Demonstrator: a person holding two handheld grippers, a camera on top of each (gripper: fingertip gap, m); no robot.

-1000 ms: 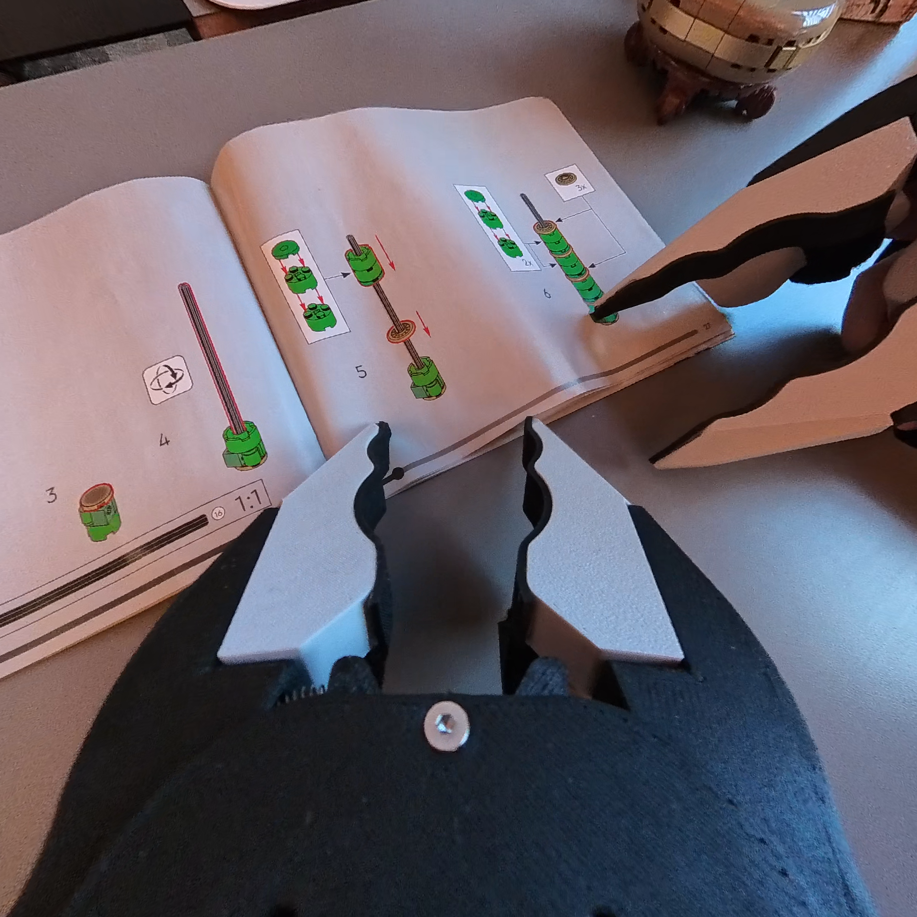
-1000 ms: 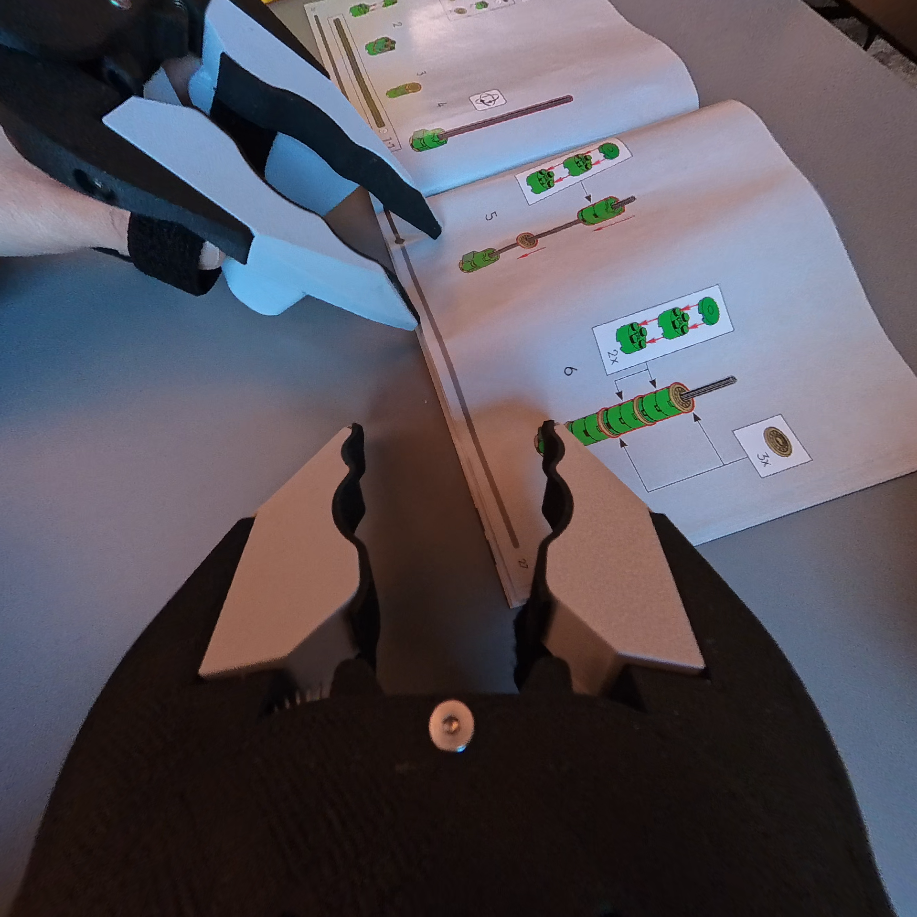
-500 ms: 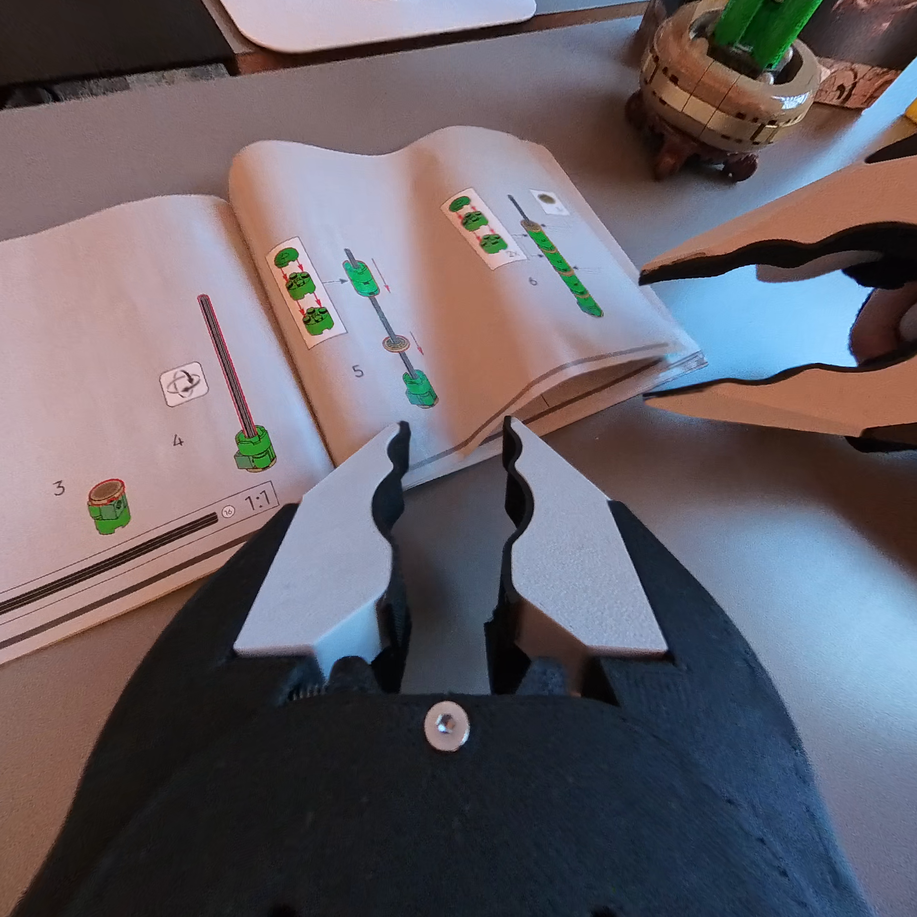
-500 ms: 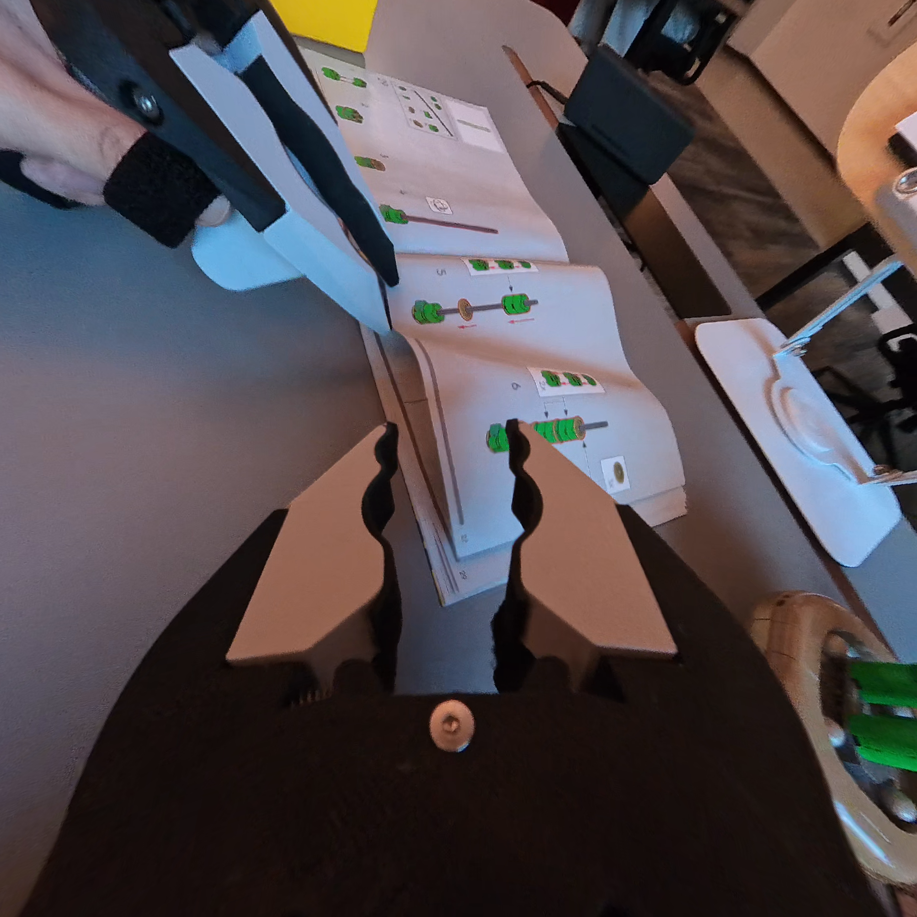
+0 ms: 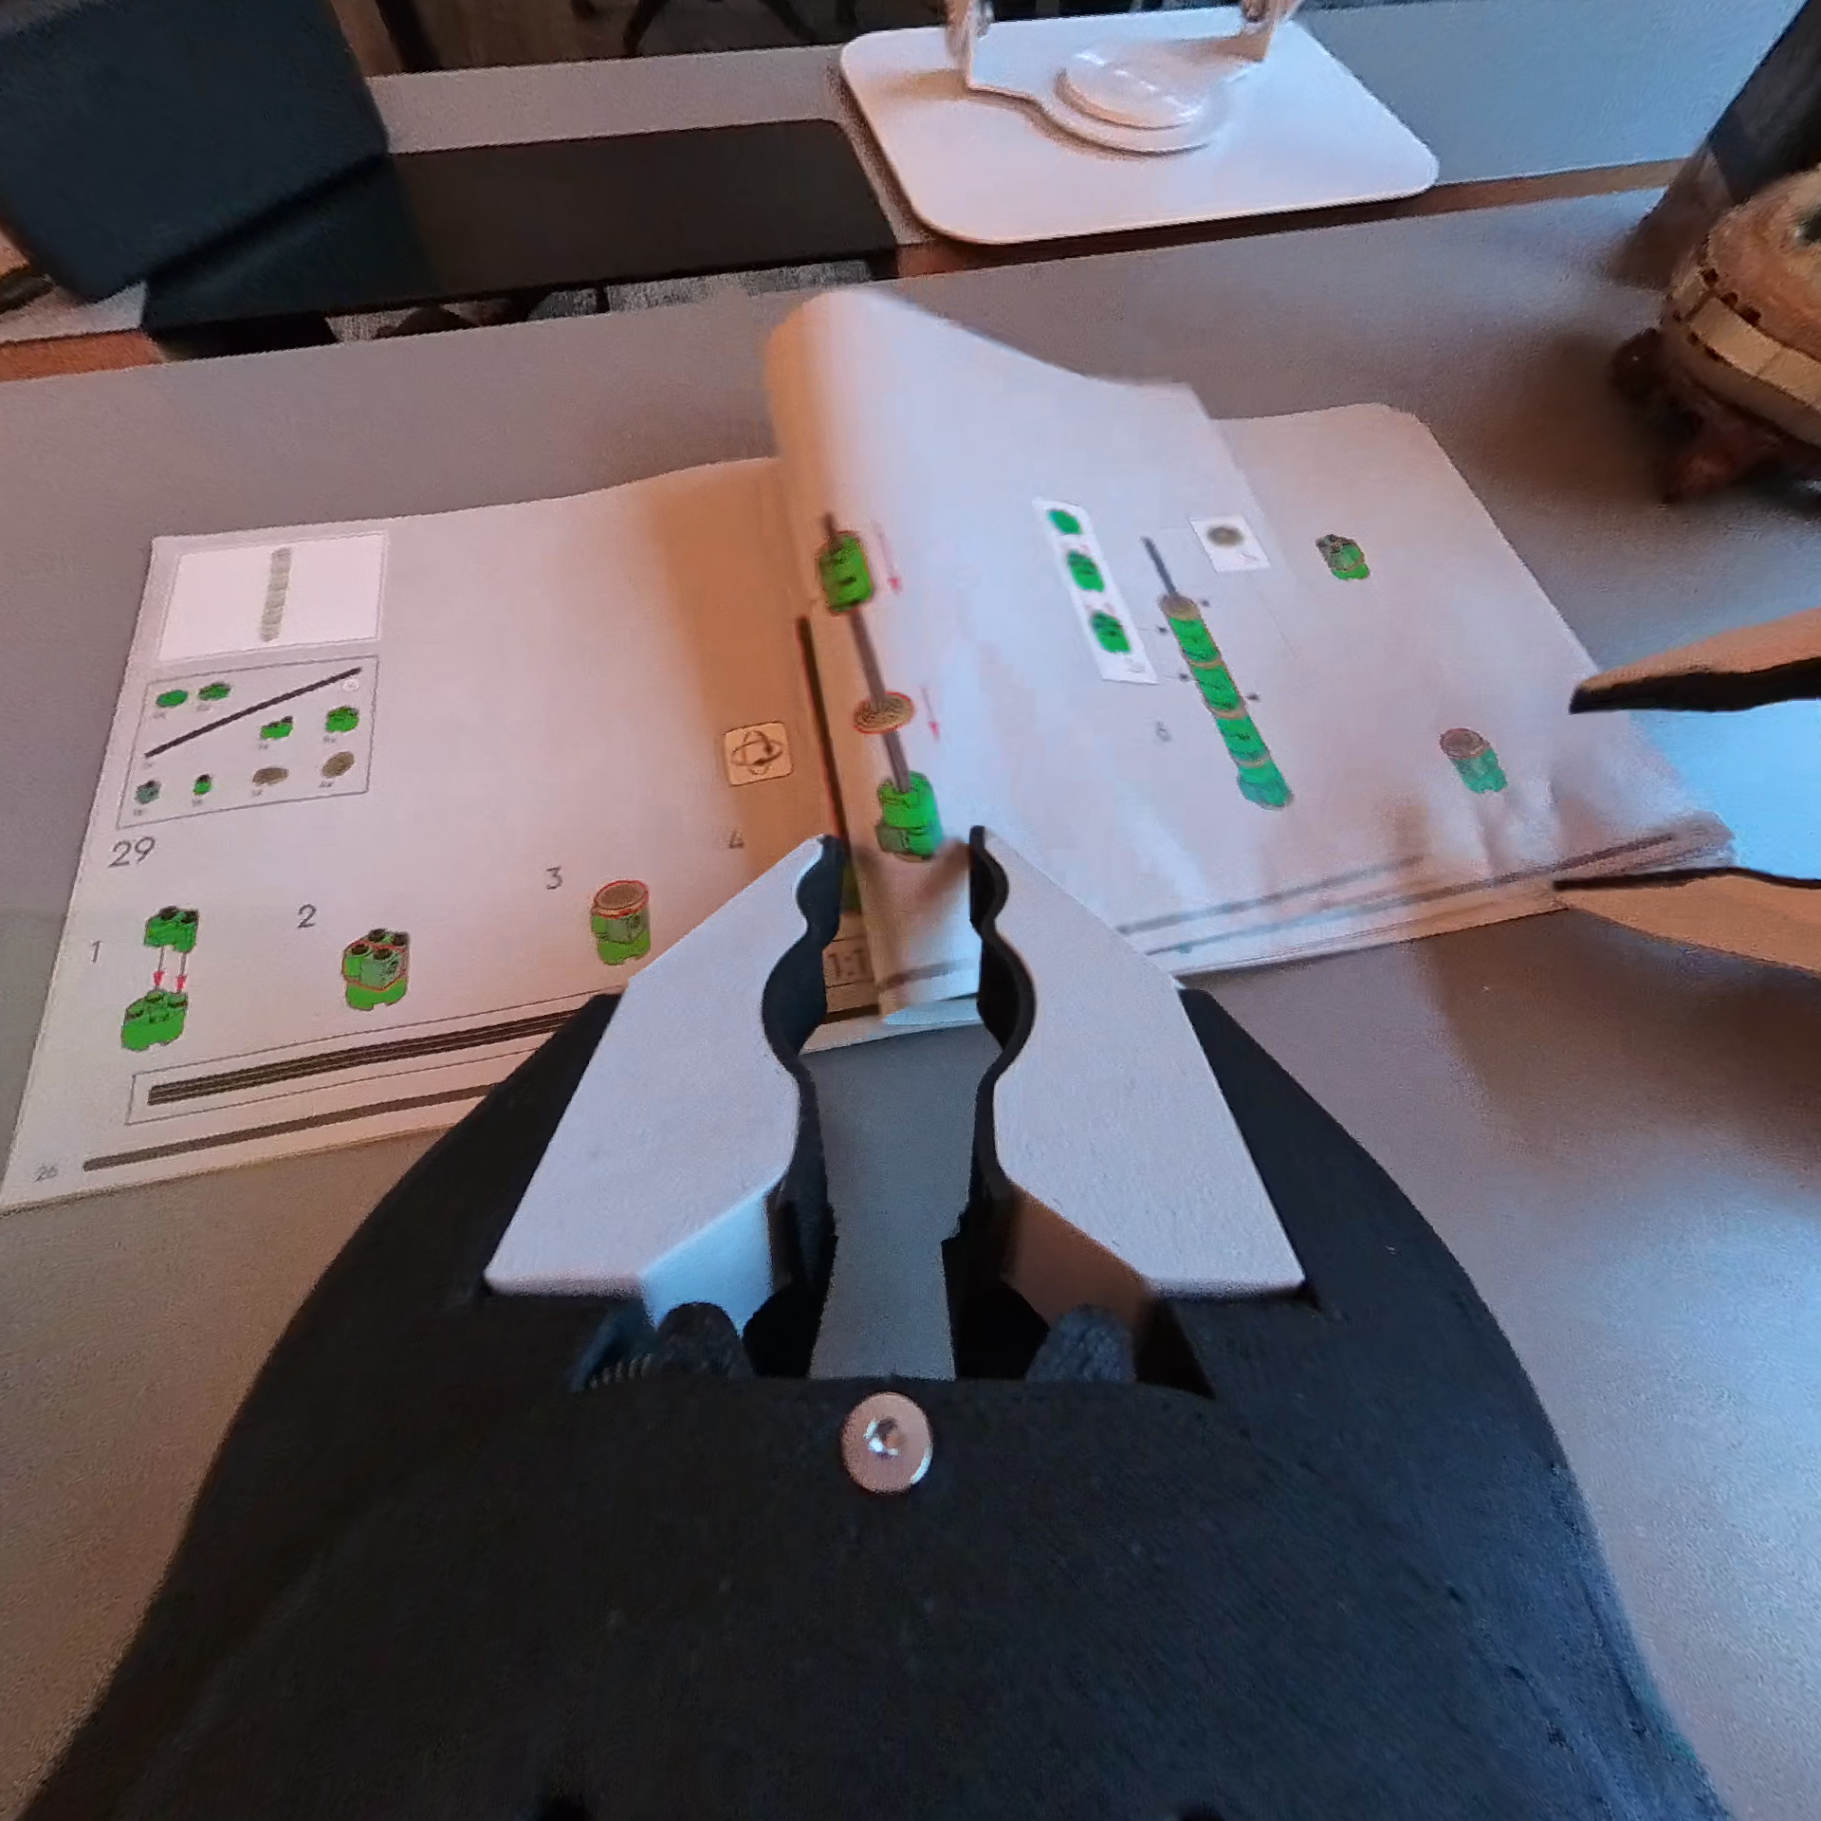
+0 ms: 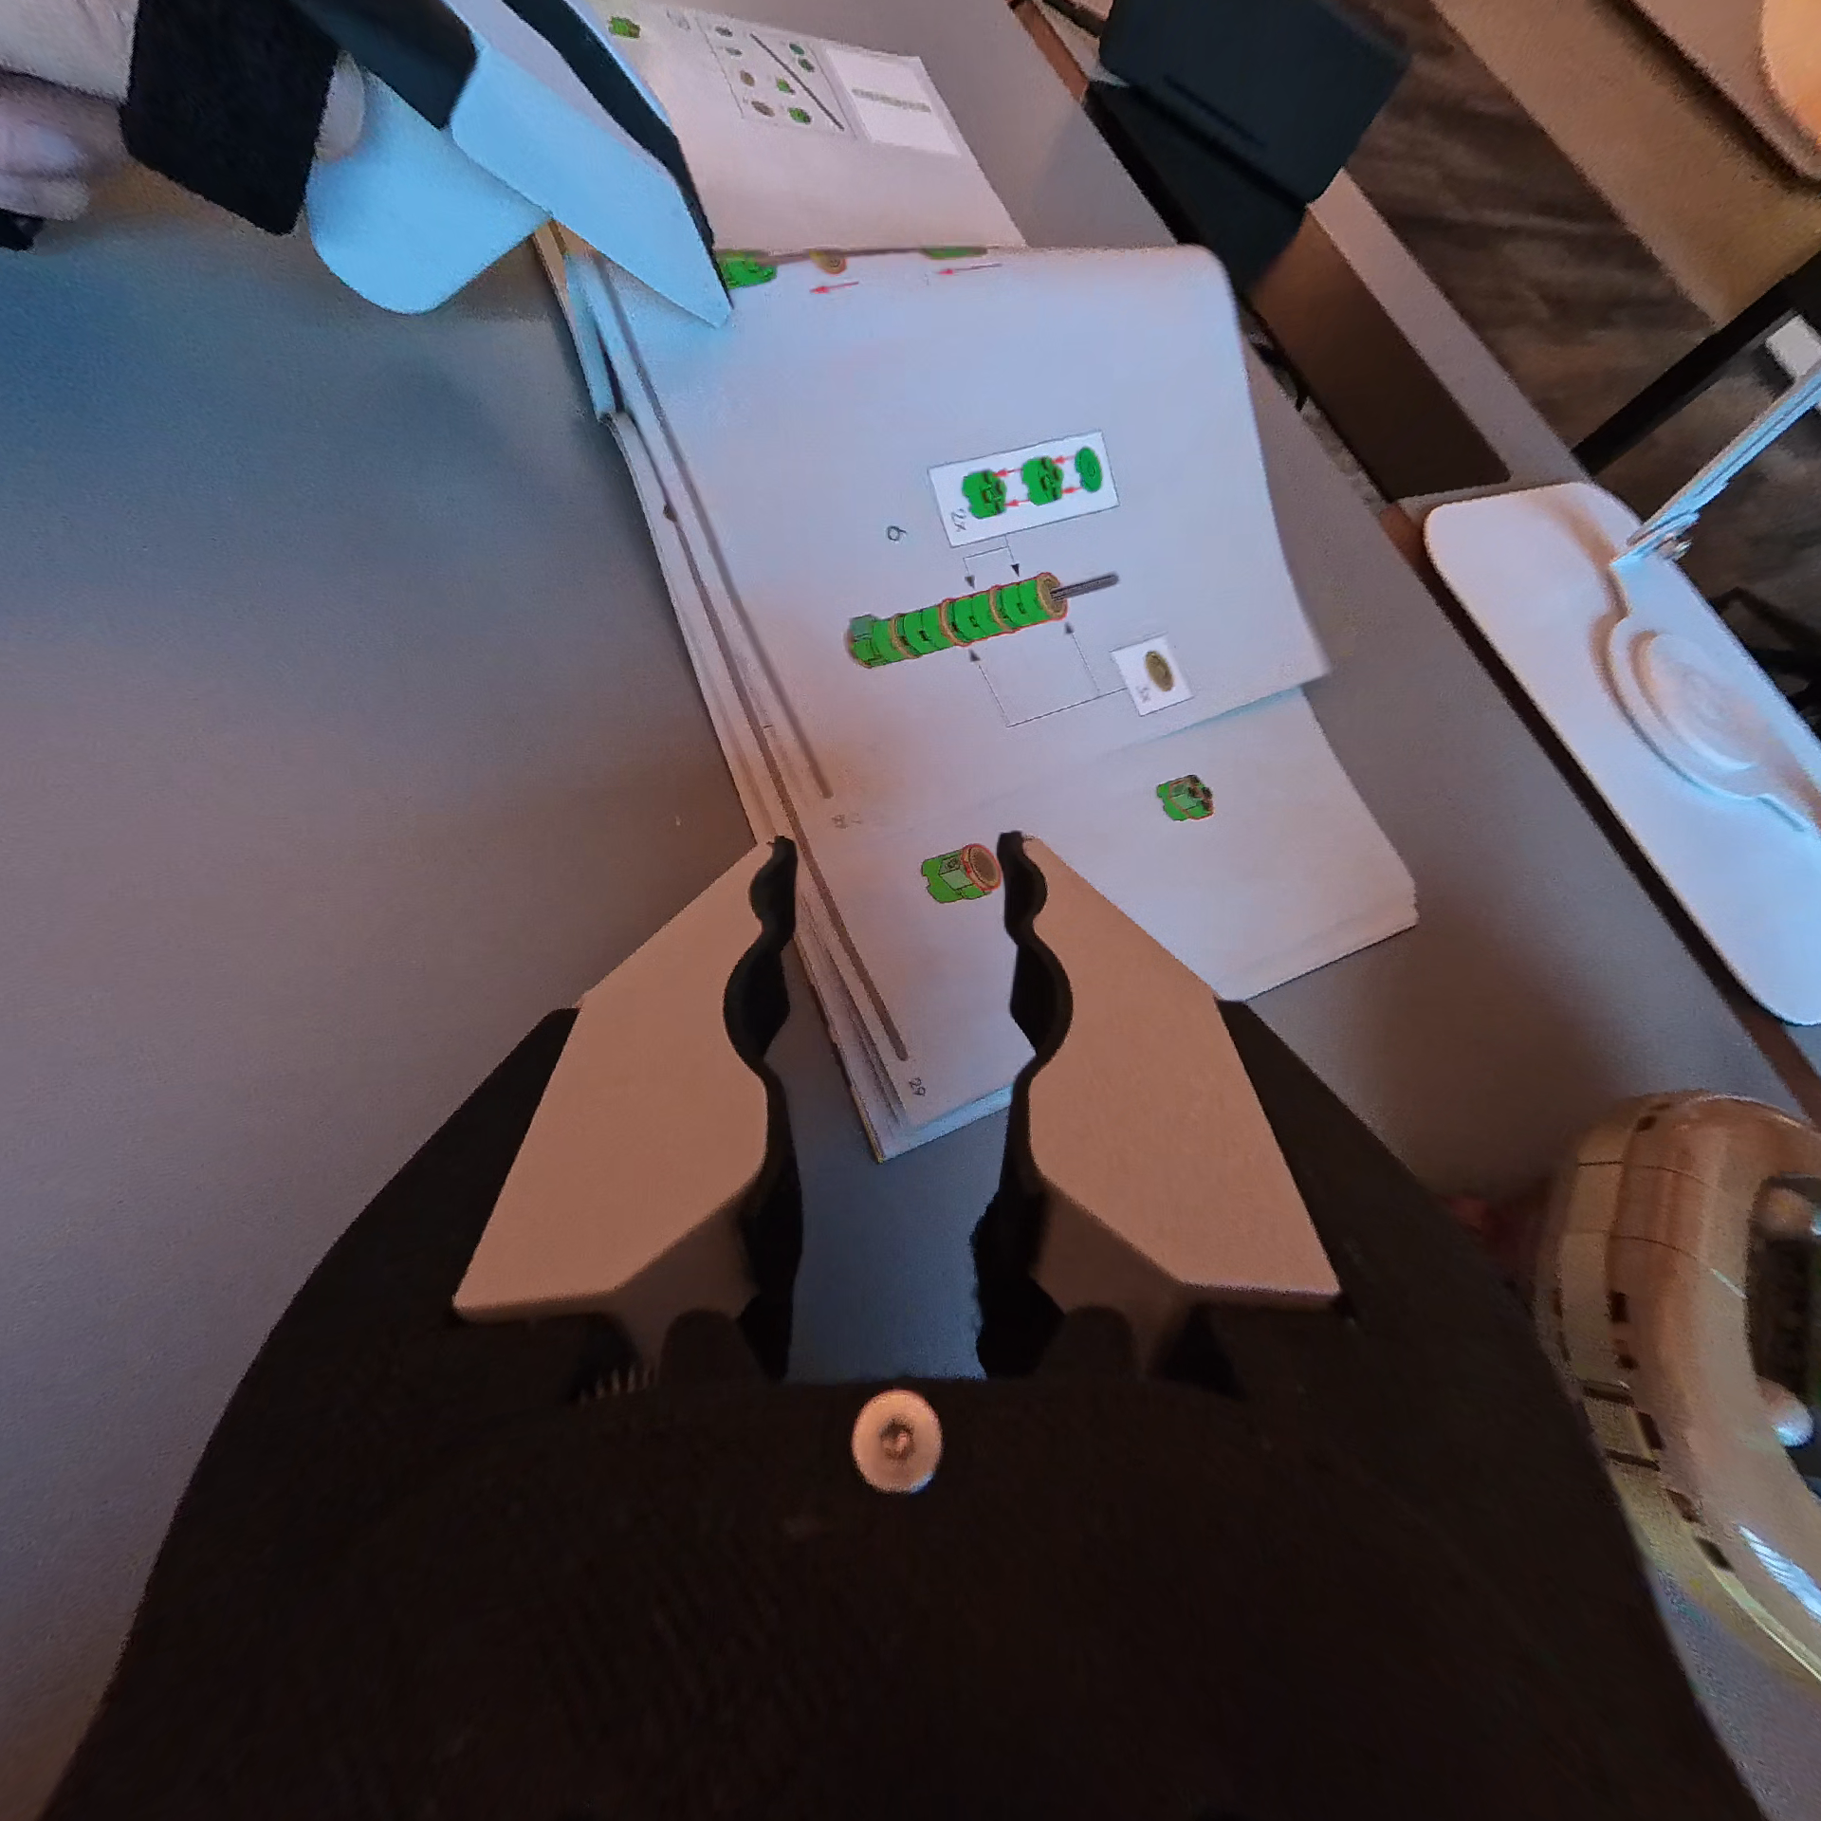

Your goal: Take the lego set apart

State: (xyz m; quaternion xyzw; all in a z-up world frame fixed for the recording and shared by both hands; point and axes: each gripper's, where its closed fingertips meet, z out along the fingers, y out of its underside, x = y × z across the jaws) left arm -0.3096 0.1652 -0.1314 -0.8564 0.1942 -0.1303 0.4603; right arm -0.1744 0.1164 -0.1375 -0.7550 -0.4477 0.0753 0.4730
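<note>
The lego set, a round tan pot on brown feet (image 5: 1749, 325), stands at the far right of the grey table and shows at the right edge of the right wrist view (image 6: 1675, 1360). An open instruction booklet (image 5: 473, 749) lies in front of both grippers. One right-hand page (image 5: 985, 552) is lifted and curls toward the spine. Its lower edge sits between the fingers of my left gripper (image 5: 899, 855), whose jaws stand a narrow gap apart. My right gripper (image 6: 892, 849) is open and empty over the booklet's outer edge (image 6: 1035, 1084).
A white flat base with a stand (image 5: 1133, 148) lies behind the booklet, also in the right wrist view (image 6: 1626, 709). A dark block (image 5: 177, 128) sits at the back left. The table edge runs just beyond the booklet. A person's hand (image 6: 39, 148) holds the left gripper. Some 15 centimetres of space lies between my two pairs of fingers.
The right-hand page has risen from flat to curling upright. My left gripper's jaws have narrowed around its lower edge. My right gripper has drawn back from the page to the booklet's outer edge.
</note>
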